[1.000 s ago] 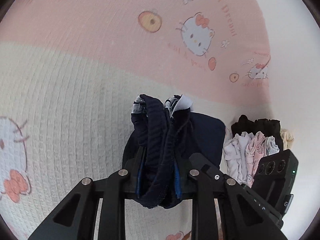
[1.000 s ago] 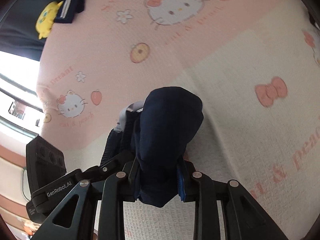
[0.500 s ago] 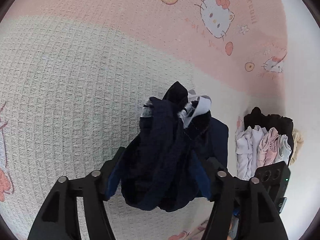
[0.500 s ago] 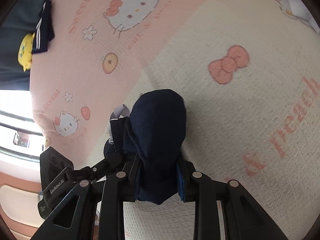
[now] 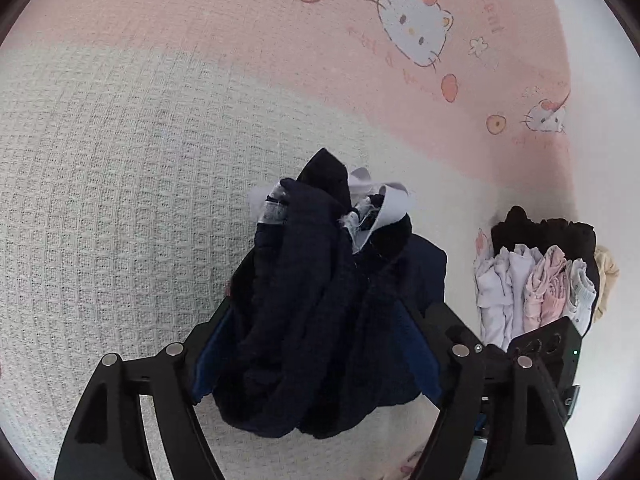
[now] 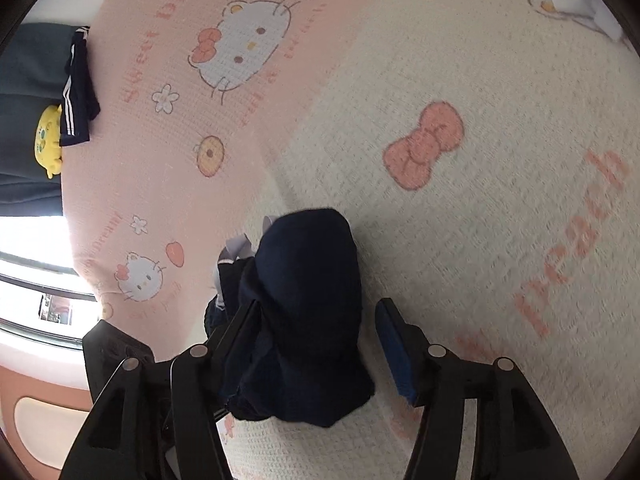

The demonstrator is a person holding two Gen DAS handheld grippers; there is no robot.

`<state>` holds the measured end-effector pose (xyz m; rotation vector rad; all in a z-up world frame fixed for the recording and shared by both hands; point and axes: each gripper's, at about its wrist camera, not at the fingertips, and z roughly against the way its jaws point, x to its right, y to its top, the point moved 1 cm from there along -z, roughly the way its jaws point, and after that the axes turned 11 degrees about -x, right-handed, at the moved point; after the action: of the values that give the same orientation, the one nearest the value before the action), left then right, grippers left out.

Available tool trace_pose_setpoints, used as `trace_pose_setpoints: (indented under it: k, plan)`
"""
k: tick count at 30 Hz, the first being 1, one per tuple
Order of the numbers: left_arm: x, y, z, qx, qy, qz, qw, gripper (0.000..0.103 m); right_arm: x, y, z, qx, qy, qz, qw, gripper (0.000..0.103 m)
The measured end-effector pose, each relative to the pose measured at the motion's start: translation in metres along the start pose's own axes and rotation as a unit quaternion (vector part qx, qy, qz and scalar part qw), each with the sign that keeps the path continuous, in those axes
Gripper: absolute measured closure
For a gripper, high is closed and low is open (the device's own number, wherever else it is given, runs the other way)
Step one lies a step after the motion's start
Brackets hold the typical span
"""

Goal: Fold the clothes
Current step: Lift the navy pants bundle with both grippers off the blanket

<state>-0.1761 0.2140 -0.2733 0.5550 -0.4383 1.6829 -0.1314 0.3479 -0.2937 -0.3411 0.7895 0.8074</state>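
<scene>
Our left gripper (image 5: 316, 336) and right gripper (image 6: 316, 336) stand spread around the bunched navy garment (image 5: 320, 320) on the blanket (image 5: 120, 200); we judge it released, calling for withdrawal.

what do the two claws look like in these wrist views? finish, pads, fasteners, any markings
Both match: the left claw and right claw have matte black open-frame fingers with triangular cutouts and round silver fasteners at the joints. Finger pads are blue. The black camera block on the other claw has round lenses and a small green light. No cables, markings or sleeves visible.
</scene>
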Motion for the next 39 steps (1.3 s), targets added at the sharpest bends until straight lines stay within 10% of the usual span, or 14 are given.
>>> trace_pose_setpoints:
  k: [7,12,21,39]
  plan:
    - [-0.004,0.005,0.002,0.023,-0.009,-0.004,0.9997,0.029,-0.006,0.011,-0.010,-0.004,0.019,0.017,1.000,0.045]
    - [-0.011,0.003,0.004,0.043,-0.008,0.001,0.9990,0.059,-0.021,0.006,-0.019,-0.014,-0.035,0.070,0.997,0.064]
    - [-0.008,-0.001,0.013,0.058,-0.020,-0.022,0.9979,0.076,-0.037,0.002,-0.004,-0.007,-0.075,0.117,0.990,0.073]
    - [0.049,-0.006,0.055,0.078,-0.078,-0.094,0.9895,0.079,-0.081,-0.009,0.062,0.045,-0.121,0.176,0.976,0.083]
